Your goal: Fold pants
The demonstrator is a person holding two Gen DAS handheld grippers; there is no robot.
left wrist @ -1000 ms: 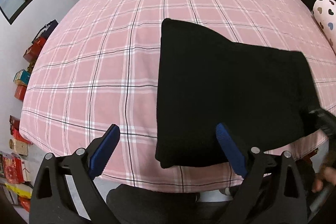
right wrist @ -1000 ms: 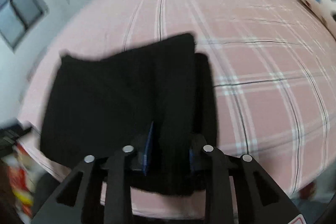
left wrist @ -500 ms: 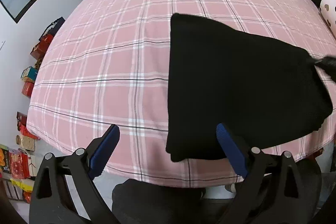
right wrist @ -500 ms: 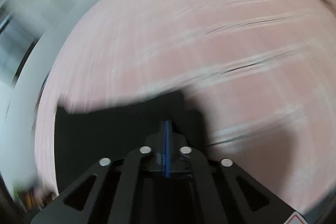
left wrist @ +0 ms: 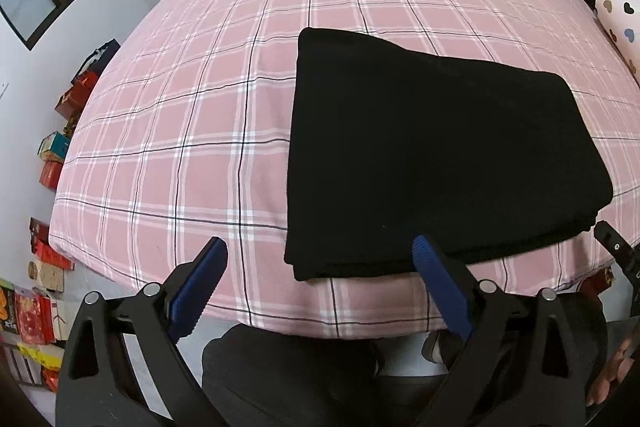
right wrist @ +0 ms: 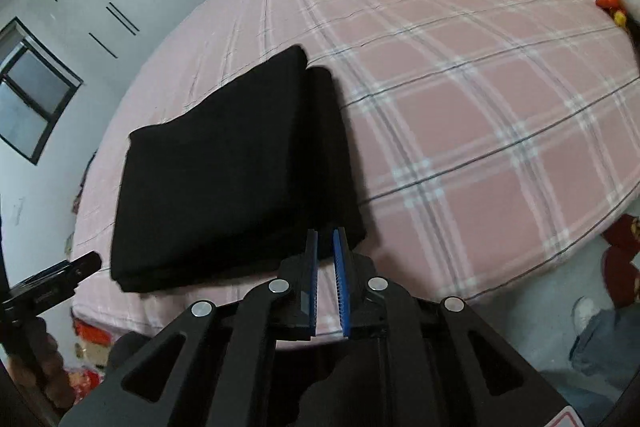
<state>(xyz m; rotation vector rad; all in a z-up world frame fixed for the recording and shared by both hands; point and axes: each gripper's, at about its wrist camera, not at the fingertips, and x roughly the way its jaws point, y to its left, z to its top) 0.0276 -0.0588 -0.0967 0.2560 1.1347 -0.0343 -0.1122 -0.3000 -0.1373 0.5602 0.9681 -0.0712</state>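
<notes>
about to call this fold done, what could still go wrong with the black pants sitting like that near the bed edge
1. The folded black pants lie close to the near edge of the pink plaid bed; a nudge could slide them off.
2. In the right wrist view a lower layer sticks out past the top one, so the stack is uneven and may slump.
3. The right gripper, nearly shut and empty, sits right at the pants' near corner and could snag it; the left gripper is open beside it.

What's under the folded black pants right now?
The black pants lie on the pink plaid bedsheet, near its front edge. Whether anything lies beneath them is hidden.
</notes>
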